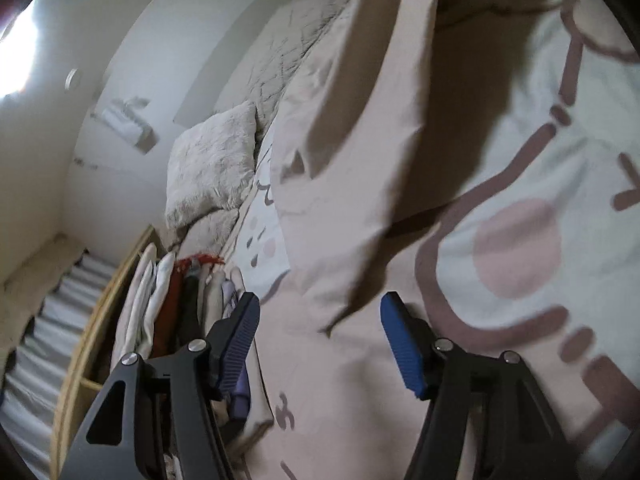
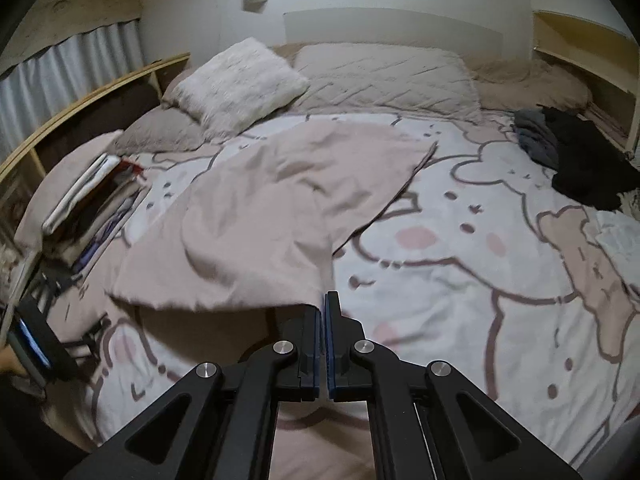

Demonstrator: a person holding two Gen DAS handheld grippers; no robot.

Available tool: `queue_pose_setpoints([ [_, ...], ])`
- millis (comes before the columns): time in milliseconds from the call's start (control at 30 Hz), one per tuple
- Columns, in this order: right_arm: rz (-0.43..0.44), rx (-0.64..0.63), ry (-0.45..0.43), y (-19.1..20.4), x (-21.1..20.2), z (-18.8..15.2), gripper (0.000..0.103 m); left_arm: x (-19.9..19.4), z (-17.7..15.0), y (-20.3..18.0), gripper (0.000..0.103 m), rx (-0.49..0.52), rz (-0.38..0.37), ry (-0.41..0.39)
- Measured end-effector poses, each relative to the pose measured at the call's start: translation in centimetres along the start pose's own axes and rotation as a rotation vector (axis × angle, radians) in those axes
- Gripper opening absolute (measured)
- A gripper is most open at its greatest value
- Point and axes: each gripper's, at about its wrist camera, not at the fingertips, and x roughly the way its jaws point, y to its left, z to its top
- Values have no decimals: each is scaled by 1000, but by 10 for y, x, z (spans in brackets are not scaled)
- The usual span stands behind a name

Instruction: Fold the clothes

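While the right gripper (image 2: 324, 300) has its two black fingers with blue pads pressed together, a pale pink cloth garment (image 2: 256, 216) spreads away from its tips, ahead and to the left. The near hem of that garment reaches the fingertips, but whether the pads actually pinch the fabric cannot be told from the right wrist view. Beneath lies a white bedspread printed with brown-outlined cartoon animals and pink spots (image 2: 460, 264), filling the space ahead and to the right of the gripper. Far ahead and to the right sits a heap of dark grey and black clothes (image 2: 572, 156). Ahead and to the left, a stack of folded clothes in white, red and beige (image 2: 96, 204) rests by a wooden bed rail (image 2: 80, 108). Straight ahead, beyond the garment, a fluffy white square pillow (image 2: 240, 84) leans on a quilted beige one (image 2: 384, 76).

The left gripper (image 1: 320, 308) stands wide apart, its blue pads (image 1: 400, 344) holding nothing. The same pale pink garment (image 1: 352, 128) hangs in folds just ahead of it, lifted above the bedspread (image 1: 540, 208), which shows ahead to the right. The folded stack (image 1: 180, 300) lies to the left of its left finger.
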Motion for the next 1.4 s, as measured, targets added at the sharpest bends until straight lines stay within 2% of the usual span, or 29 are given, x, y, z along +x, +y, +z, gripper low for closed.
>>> queue_pose_setpoints([
  [100, -25, 17, 1, -6, -1, 10, 2, 12, 9, -3, 62, 38, 11, -10],
  [333, -30, 70, -7, -18, -2, 23, 2, 20, 28, -13, 62, 179, -64, -78],
  [500, -34, 89, -18, -25, -4, 31, 2, 21, 43, -15, 62, 210, -115, -107],
  [600, -13, 101, -31, -25, -10, 39, 2, 5, 59, -22, 62, 213, -140, -182],
  [700, 5, 87, -46, -20, -15, 47, 2, -18, 78, -31, 64, 153, -194, -248],
  [767, 15, 73, -61, -16, -20, 52, 2, -22, 93, -41, 74, 137, -153, -268],
  [833, 25, 75, -74, -15, -24, 55, 2, -19, 106, -51, 74, 147, -102, -267],
  [933, 24, 86, -93, -17, -30, 59, 2, -3, 115, -47, 74, 105, -46, -215],
  [1033, 14, 100, -108, -23, -34, 63, 2, 8, 107, -37, 75, 99, 23, -177],
  [1067, 11, 104, -110, -25, -34, 64, 2, 9, 101, -35, 73, 108, 42, -170],
  [1133, 4, 111, -110, -31, -34, 65, 2, 13, 89, -29, 60, 126, 79, -158],
  [1200, -2, 112, -105, -35, -32, 65, 2, 13, 75, -28, 42, 144, 70, -128],
  [1233, -5, 112, -102, -37, -31, 64, 2, 14, 68, -25, 39, 147, 51, -101],
  [1300, -11, 112, -97, -41, -29, 64, 2, 17, 61, -23, 20, 148, 25, -66],
  [1333, -13, 113, -92, -43, -28, 63, 2, 18, 59, -22, 14, 147, 13, -49],
  [1367, -16, 115, -87, -45, -27, 62, 2, 20, 59, -17, 2, 136, 13, -45],
  [1400, -19, 116, -83, -48, -26, 62, 2, 22, 60, -11, 2, 123, 14, -42],
])
